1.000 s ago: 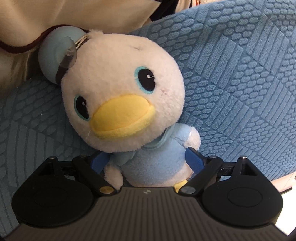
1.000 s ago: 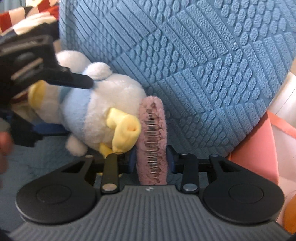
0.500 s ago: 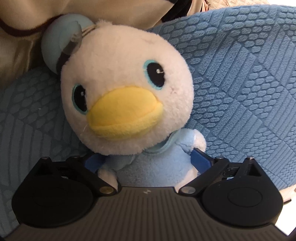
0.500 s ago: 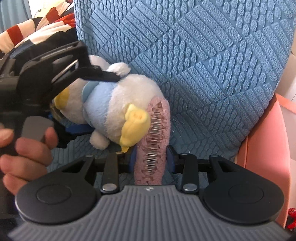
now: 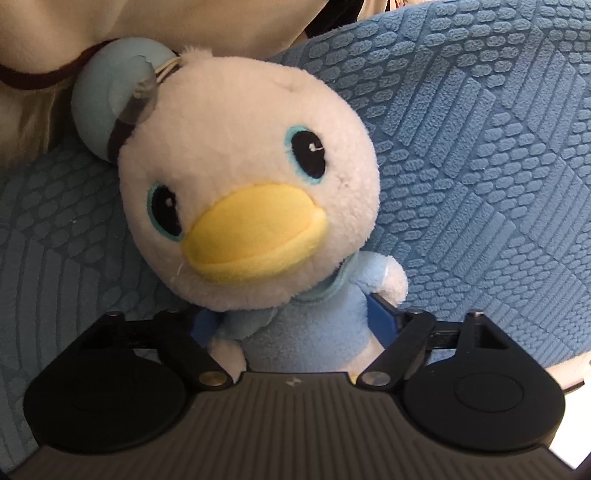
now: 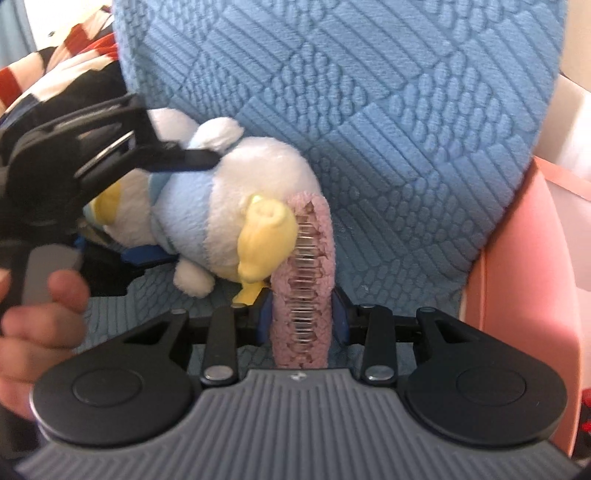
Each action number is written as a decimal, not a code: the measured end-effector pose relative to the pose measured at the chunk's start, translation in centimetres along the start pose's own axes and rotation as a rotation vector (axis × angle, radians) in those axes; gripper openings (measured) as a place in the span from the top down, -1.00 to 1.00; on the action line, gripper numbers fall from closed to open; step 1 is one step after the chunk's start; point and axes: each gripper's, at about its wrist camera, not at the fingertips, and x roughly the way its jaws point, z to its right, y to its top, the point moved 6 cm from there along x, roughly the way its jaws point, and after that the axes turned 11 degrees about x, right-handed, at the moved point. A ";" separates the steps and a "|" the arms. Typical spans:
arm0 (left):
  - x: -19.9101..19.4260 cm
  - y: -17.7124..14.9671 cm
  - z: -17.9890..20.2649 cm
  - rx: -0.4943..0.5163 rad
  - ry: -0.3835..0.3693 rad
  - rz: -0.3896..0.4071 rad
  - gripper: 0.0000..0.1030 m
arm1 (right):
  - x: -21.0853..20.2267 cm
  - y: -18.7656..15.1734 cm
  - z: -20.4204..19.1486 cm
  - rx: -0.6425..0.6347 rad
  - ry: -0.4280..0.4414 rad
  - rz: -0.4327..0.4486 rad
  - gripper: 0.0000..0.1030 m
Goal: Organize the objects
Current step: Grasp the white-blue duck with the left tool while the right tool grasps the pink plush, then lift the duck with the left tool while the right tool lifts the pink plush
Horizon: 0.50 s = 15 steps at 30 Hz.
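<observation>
A white plush duck (image 5: pixel 251 184) with a yellow beak, pale blue shirt and blue cap fills the left wrist view. My left gripper (image 5: pixel 295 325) is shut on its blue body, against a blue textured cushion (image 5: pixel 480 166). In the right wrist view the duck (image 6: pixel 229 206) lies on its side, held by the left gripper (image 6: pixel 173 206). My right gripper (image 6: pixel 301 317) is shut on a fuzzy pink hair clip (image 6: pixel 306 280) with metal teeth, standing upright and touching the duck's yellow foot (image 6: pixel 266 229).
The blue cushion (image 6: pixel 369 110) stands behind everything. A pink box or seat edge (image 6: pixel 524 277) is at the right. Striped red, white and black fabric (image 6: pixel 55 70) lies at the upper left. Cream plush (image 5: pixel 92 33) sits behind the duck's cap.
The duck has moved up and to the right in the right wrist view, closer to the pink clip. In the left wrist view its head has tilted and come nearer. Both grips are unchanged.
</observation>
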 end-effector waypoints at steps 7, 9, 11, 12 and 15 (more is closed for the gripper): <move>-2.1 -1.8 0.8 0.016 -0.008 -0.019 -0.48 | -1.9 -0.4 1.5 0.061 -0.038 0.019 0.27; -2.8 -2.4 1.2 0.027 -0.010 -0.030 -0.47 | -2.5 -0.7 1.5 0.077 -0.041 0.024 0.27; -3.6 -3.3 1.5 0.052 -0.005 -0.046 -0.45 | -3.5 -1.5 1.4 0.088 -0.047 0.031 0.27; -4.1 -3.7 1.6 0.063 0.001 -0.051 -0.44 | -3.6 -1.5 1.5 0.091 -0.051 0.031 0.27; -6.0 -3.8 2.1 0.108 0.022 -0.052 -0.31 | -3.8 -1.2 1.6 0.111 -0.054 0.021 0.27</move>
